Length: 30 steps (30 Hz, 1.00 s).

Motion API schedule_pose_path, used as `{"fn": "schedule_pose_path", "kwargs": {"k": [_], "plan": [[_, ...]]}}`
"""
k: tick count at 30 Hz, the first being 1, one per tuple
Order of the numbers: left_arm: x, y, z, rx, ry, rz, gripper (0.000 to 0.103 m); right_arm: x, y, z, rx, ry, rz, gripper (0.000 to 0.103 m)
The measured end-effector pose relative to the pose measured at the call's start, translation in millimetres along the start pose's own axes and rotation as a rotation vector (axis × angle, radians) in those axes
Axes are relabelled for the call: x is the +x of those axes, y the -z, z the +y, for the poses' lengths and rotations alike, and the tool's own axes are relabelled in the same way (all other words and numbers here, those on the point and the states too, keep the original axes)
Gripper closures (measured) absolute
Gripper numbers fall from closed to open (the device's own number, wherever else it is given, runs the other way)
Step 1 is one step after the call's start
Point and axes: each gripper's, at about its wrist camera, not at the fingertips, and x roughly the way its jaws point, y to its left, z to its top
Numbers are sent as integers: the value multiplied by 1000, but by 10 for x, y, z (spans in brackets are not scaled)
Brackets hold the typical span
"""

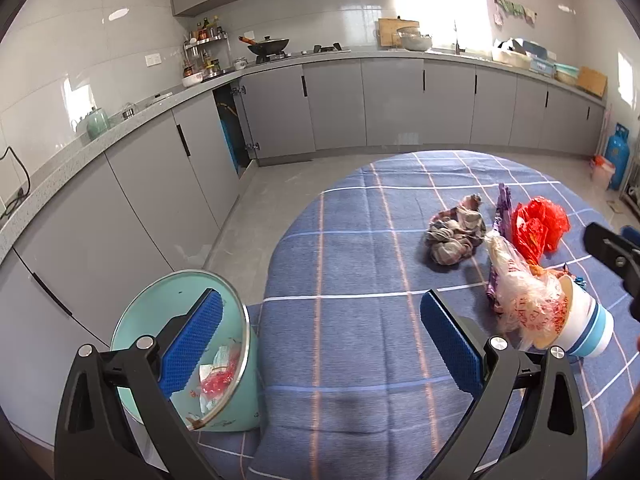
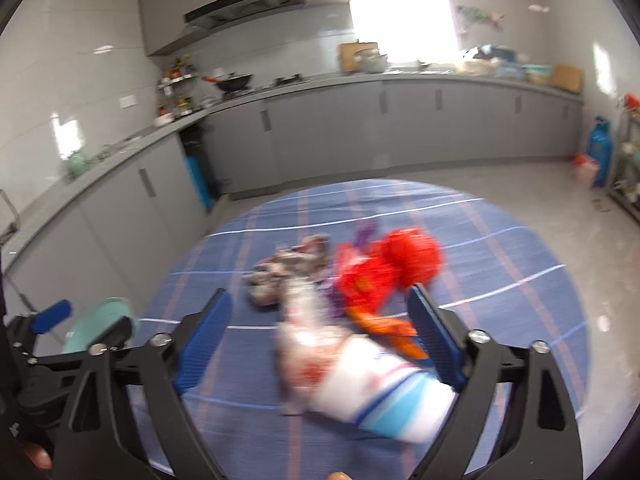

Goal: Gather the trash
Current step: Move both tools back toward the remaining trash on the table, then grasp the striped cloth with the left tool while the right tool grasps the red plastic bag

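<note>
**Trash heaped on the round table, both grippers released and empty**

Trash lies in a loose cluster on the far right part of the blue checked tablecloth: a tipped paper cup with blue bands, a clear printed plastic bag spilling from its mouth, a crumpled red bag, a purple wrapper standing between them, and a wadded grey-patterned bundle just to the left. An orange wrapper shows in the right wrist view beside the cup, though that view is blurred.

The right gripper points at the pile with its jaws spread wide; the cup and clear bag sit in front of and partly between the blue pads, but nothing is pinched. The left gripper is likewise spread wide and empty over bare cloth, its left pad in line with the mint-green bin that stands on the floor against the table's left edge. The bin already holds some scraps of paper and red plastic.

The step in hand looks like the reach for the next piece. To do it well, the right gripper should probably straddle the cup across its body, not its open rim, and close gently so the thin wall does not buckle. The clear bag appears tucked into the cup, so lifting slowly would show whether it comes along or drags other pieces. The carry then goes leftward, well over the bin's rim, before letting go.
</note>
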Motion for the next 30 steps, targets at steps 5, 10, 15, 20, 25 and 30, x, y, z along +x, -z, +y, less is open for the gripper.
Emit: {"fn": "schedule_pose_path", "kwargs": {"k": [5,10,15,20,25,30], "plan": [[79,-11,-215,1,29,34,5,1,40,-290,-6,81,-9,12],[94,-9,-478,30,33,31,5,91,84,-530,15,96,19,12],[103,-36,-699,61,29,16,5,130,90,-650,36,97,30,12],[244,-104,-763,82,28,34,5,254,-8,-971,90,82,70,20],[473,-233,-743,69,25,51,6,596,-145,-1147,79,44,165,33],[723,-385,-723,63,40,60,7,922,-266,-1106,38,5,212,34]]}}
